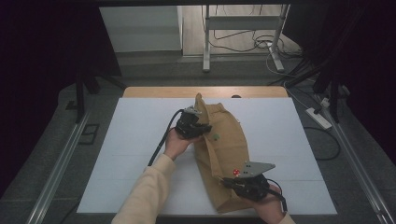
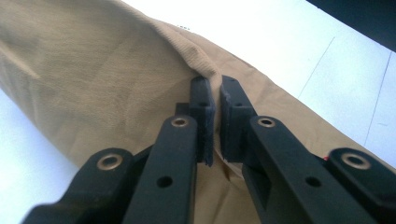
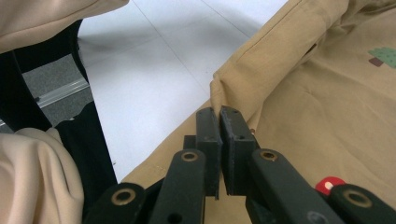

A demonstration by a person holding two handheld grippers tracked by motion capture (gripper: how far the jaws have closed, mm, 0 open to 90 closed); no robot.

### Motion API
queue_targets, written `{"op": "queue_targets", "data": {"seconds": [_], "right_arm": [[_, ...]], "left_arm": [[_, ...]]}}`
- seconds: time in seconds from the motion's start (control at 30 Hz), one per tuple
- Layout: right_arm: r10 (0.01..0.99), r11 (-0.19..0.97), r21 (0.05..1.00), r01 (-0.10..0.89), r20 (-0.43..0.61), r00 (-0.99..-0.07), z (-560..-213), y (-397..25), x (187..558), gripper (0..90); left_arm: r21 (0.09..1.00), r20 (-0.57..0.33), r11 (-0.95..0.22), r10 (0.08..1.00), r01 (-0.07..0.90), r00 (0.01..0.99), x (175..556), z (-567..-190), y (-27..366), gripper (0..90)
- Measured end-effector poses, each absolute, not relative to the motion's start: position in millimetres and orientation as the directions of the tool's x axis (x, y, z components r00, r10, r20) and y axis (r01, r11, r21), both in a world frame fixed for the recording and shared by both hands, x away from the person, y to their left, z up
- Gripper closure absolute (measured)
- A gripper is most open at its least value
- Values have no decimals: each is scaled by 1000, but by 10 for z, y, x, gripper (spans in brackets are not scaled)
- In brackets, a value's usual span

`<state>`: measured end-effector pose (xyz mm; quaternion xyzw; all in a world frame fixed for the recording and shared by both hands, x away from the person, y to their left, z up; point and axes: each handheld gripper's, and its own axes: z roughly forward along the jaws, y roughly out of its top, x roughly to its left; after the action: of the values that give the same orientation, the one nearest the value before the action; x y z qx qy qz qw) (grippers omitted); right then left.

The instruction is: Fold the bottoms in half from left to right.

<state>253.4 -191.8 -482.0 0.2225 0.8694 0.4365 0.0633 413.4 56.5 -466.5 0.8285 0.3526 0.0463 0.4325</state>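
Both jaws pinch folds of the tan garment [image 1: 224, 144] at frame centre on the white worktop [image 1: 135, 140]; left hand-held gripper [image 1: 201, 129] and right hand-held gripper [image 1: 223, 180] should lift together, keeping the edge taut.

A white table [image 1: 140, 154] with a wooden strip along its far edge carries the work. A tan garment [image 1: 229, 140] lies on it right of centre, running from near the far edge to the near edge, partly folded.
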Motion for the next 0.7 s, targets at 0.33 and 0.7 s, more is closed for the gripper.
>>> {"op": "queue_targets", "data": {"seconds": [0.33,0.7], "right_arm": [[468,514,787,342,77,-880,-4813,-2005,2491,865],[490,506,784,358,80,-868,-4825,-2081,2493,865]], "left_arm": [[749,-231,-387,608,537,760,4176,-4690,432,847],[747,-231,-391,606,538,761,4209,-4733,343,846]]}}
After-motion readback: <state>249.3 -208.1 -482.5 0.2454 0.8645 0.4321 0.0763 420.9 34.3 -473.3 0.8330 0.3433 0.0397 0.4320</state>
